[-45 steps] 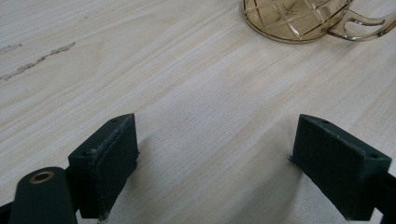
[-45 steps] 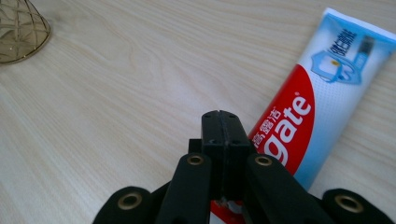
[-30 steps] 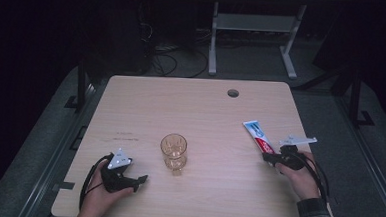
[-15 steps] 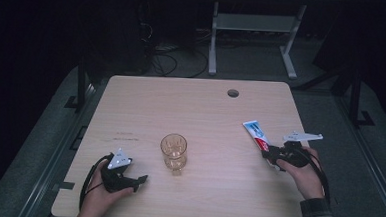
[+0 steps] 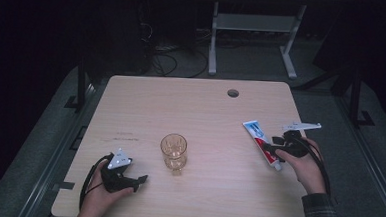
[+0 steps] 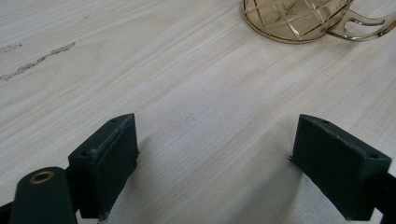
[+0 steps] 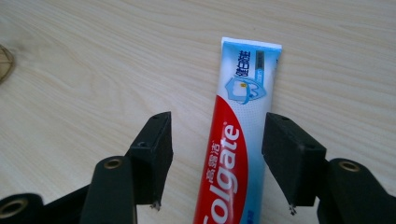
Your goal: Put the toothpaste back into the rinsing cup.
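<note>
A Colgate toothpaste tube (image 7: 233, 154) lies flat on the pale wooden bench (image 5: 201, 109), near its right edge, with the crimped blue-and-white end pointing away from me toward the far side and the cap end toward the near edge. In the right gripper view my right gripper (image 7: 217, 163) straddles the tube: its two black jaws stand spread on either side of the red-and-blue body with a clear gap on each side, so the pads (image 7: 156, 149) do not press on it. Those jaws have just been opening, and the tube rests between them on the wood rather than in a pinch. From the high view, the same gripper (image 5: 279, 149) sits over the tube's (image 5: 261, 144) near end, the hand (image 5: 308, 167) behind it coming in from the lower right with a plaid sleeve cuff (image 5: 321, 210) showing. Well apart, around the middle of the bench and toward the near side, an amber glass mug (image 5: 173, 151) with a cut pattern stands upright; its base and handle (image 6: 359, 23) show at the top of the left gripper view. My left gripper (image 5: 127, 177) rests low near the front left corner, held in my left hand (image 5: 101, 196), its jaws spread wide over bare wood with nothing between them, pointing toward the mug. A round cable hole (image 5: 233, 93) marks the far side of the bench.
</note>
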`<action>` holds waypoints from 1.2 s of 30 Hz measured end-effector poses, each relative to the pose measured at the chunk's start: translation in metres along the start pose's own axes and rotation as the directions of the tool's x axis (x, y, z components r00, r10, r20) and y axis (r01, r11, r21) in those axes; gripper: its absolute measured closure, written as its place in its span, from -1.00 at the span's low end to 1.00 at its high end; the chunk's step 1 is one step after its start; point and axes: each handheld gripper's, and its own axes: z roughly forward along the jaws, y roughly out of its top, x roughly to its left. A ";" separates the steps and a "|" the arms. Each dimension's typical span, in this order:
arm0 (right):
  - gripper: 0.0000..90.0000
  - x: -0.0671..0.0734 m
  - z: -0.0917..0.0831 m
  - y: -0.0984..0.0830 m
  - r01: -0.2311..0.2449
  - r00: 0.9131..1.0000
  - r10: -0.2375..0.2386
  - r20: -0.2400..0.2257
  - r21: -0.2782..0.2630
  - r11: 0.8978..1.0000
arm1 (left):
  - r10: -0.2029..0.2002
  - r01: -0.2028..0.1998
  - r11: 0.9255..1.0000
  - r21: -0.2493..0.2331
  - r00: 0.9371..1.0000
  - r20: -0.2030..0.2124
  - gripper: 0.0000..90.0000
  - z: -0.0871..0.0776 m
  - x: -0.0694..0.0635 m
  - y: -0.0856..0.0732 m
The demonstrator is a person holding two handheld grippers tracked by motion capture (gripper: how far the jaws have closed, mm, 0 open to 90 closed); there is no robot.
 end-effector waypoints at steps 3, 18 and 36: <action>-0.11 -0.002 0.006 0.007 0.000 1.000 0.000 0.011 0.008 1.000 | 0.000 0.000 1.000 0.000 1.000 0.000 -0.71 0.000 0.000 0.000; -0.17 -0.015 0.031 0.036 -0.020 1.000 0.018 0.024 0.066 0.998 | 0.001 -0.001 1.000 0.001 1.000 0.001 -0.71 0.000 0.000 0.000; -0.20 -0.028 0.063 0.048 -0.057 0.998 0.052 0.038 0.146 0.988 | 0.003 -0.003 1.000 0.003 1.000 0.004 -0.71 0.000 0.000 0.000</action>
